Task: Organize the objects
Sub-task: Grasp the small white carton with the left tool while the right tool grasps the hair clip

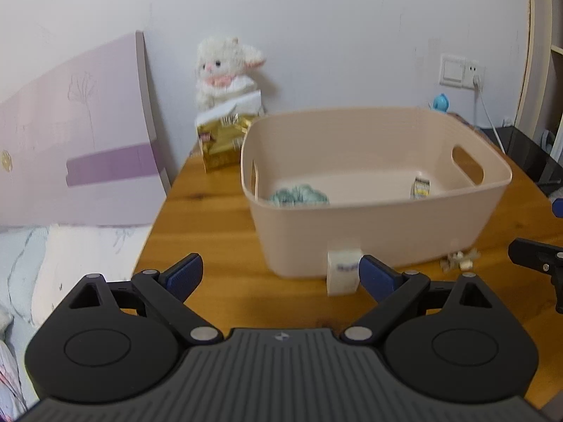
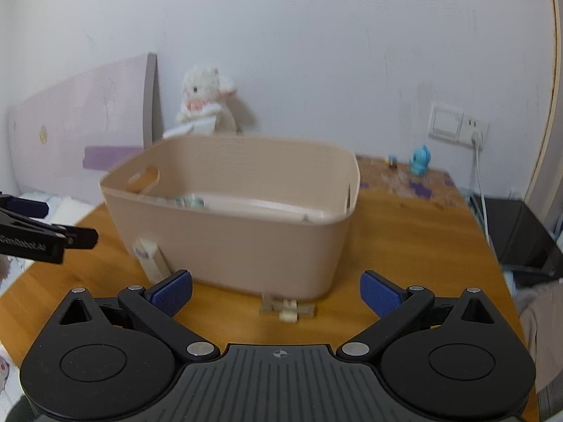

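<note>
From the left wrist, the left gripper (image 1: 280,276) hangs with fingers spread wide and empty above the wooden table (image 1: 218,218); a small white box (image 1: 343,272) stands against the near wall of the beige basket (image 1: 380,225), just beside the right-hand pad, while a teal fabric bundle (image 1: 298,195) and a small packet (image 1: 421,187) lie inside, and a plush toy (image 1: 225,70) sits behind a gold tissue pack (image 1: 225,140). From the right wrist, the right gripper (image 2: 276,292) is likewise open and empty; the basket's near wall fills the middle, the white box leans at its left corner, and a pile of small pieces (image 2: 286,308) lies between the pads, near the basket's base.
</note>
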